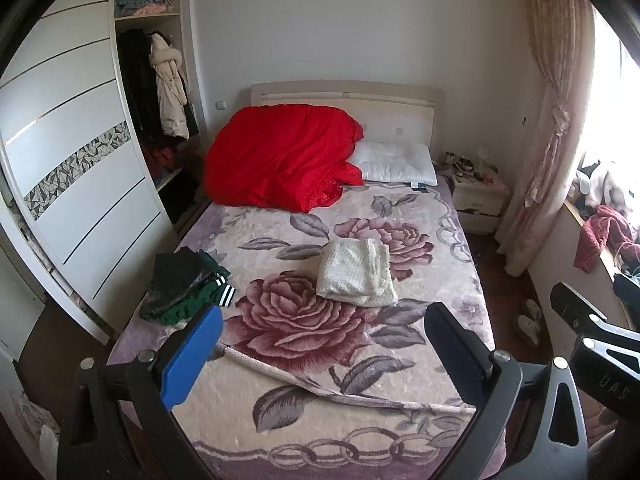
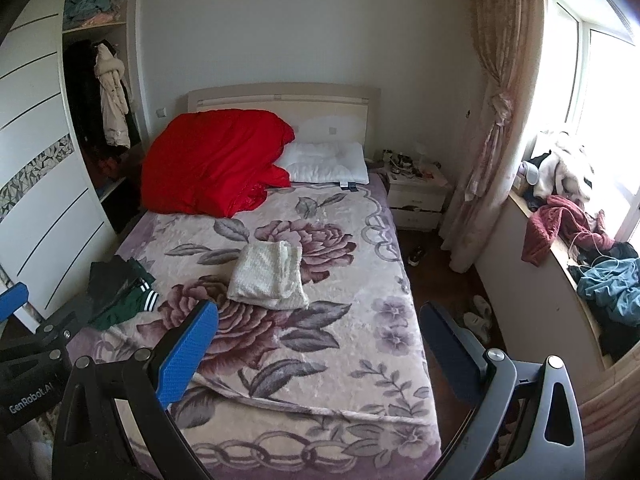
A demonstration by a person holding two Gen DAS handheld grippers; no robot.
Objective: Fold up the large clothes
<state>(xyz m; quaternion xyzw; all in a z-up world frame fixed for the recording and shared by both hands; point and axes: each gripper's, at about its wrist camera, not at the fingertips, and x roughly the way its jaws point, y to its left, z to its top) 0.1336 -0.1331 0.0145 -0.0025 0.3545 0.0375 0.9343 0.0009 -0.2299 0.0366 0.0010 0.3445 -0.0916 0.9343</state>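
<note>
Left gripper (image 1: 326,354) and right gripper (image 2: 320,346), both spread wide and empty, above bed (image 1: 400,420); folded white garment (image 1: 356,272) mid-blanket, green clothes (image 1: 188,286) at left edge.

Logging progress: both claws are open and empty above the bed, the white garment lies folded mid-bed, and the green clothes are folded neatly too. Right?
Not quite. The green clothes lie in a crumpled heap, as the left wrist view shows. The rest holds: left claw and right claw are open and empty, and the white garment lies folded mid-bed.
</note>
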